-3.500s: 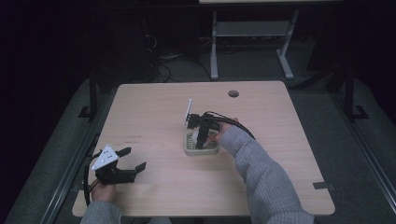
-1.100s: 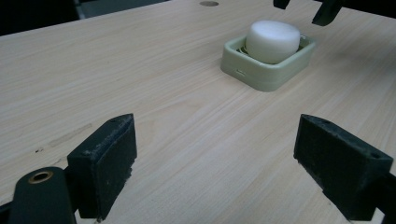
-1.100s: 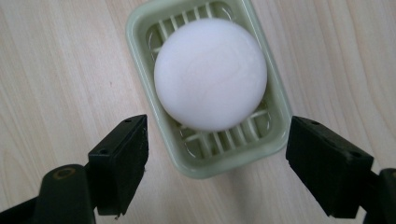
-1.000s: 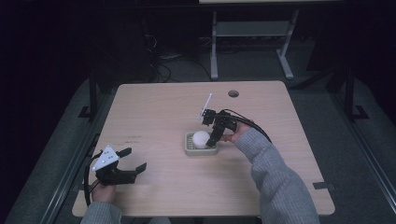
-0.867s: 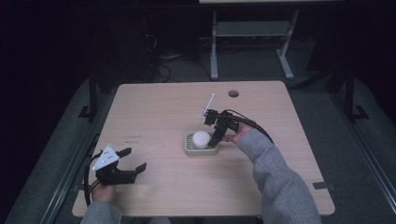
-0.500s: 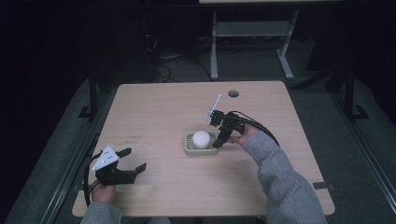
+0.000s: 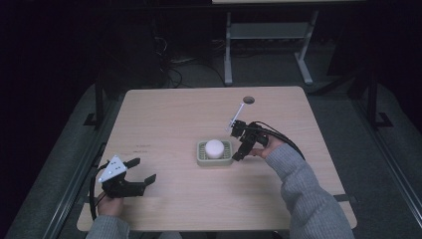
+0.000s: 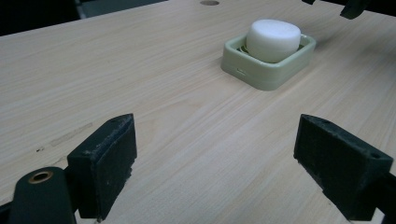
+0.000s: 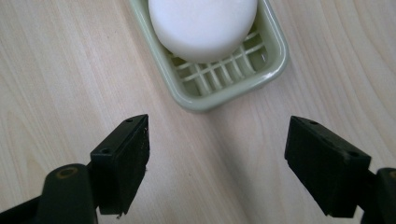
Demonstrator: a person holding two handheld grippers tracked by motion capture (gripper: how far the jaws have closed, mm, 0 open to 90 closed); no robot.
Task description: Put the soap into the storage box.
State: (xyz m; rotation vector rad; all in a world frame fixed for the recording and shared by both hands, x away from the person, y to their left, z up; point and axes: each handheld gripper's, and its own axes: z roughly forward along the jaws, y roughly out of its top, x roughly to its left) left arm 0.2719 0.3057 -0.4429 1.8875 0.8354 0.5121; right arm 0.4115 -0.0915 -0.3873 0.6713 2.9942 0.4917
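bench (image 7: 169,124): pale wood, with a round cable hole (image 7: 248,100) near its far edge; the soap dish sits near its middle, a little toward the right edge.
right gripper (image 7: 238,144): jaws spread wide and empty, held just beside the right side of the dish; a white stick-like part on it points toward the far edge.
left gripper (image 7: 135,175): jaws wide apart, holding nothing, near the front-left corner, well apart from the dish.
soap dish (image 9: 273,39): light green, slatted floor, flat on the bench.
soap (image 9: 203,21): white rounded bar lying in the dish, toward one end of it.
risk, dish: it looks light; a jaw clipping its rim could slide or tip it.
risk, soap: the bar looks smooth, so a pinch off its middle could squirt it out onto the bench.
hard to make out: the underside of the bar, whether it is wet, and what the white stick is; the room beyond the bench is too dark to read.
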